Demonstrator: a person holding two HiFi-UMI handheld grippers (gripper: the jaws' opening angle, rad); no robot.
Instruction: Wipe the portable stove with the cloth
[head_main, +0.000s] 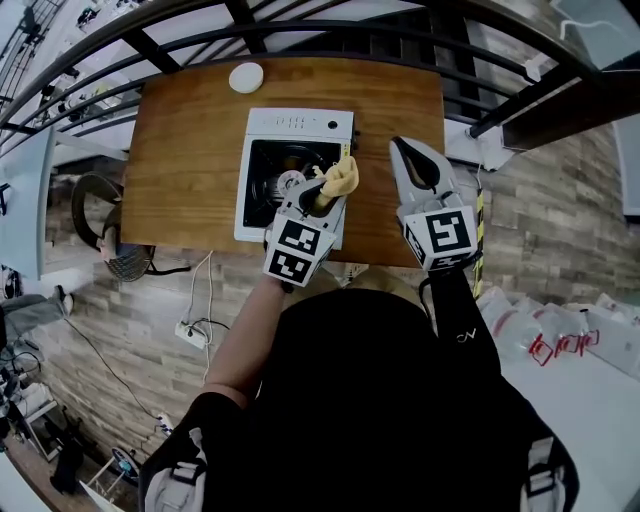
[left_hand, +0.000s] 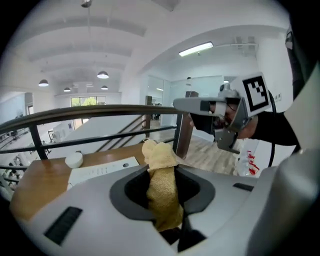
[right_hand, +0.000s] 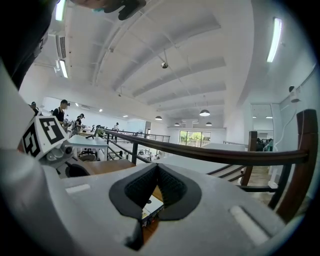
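Note:
A white portable stove with a black burner well sits on the wooden table. My left gripper hovers over the stove's right side, shut on a yellow cloth that sticks up out of its jaws. In the left gripper view the cloth fills the gap between the jaws, with the stove's control strip beyond. My right gripper is held over the table just right of the stove, shut and empty. In the right gripper view its pads meet at the tips, and a corner of the stove shows below.
A small white round object lies at the table's far edge behind the stove. A dark metal railing curves round the table's far side. A chair back stands at the table's right end.

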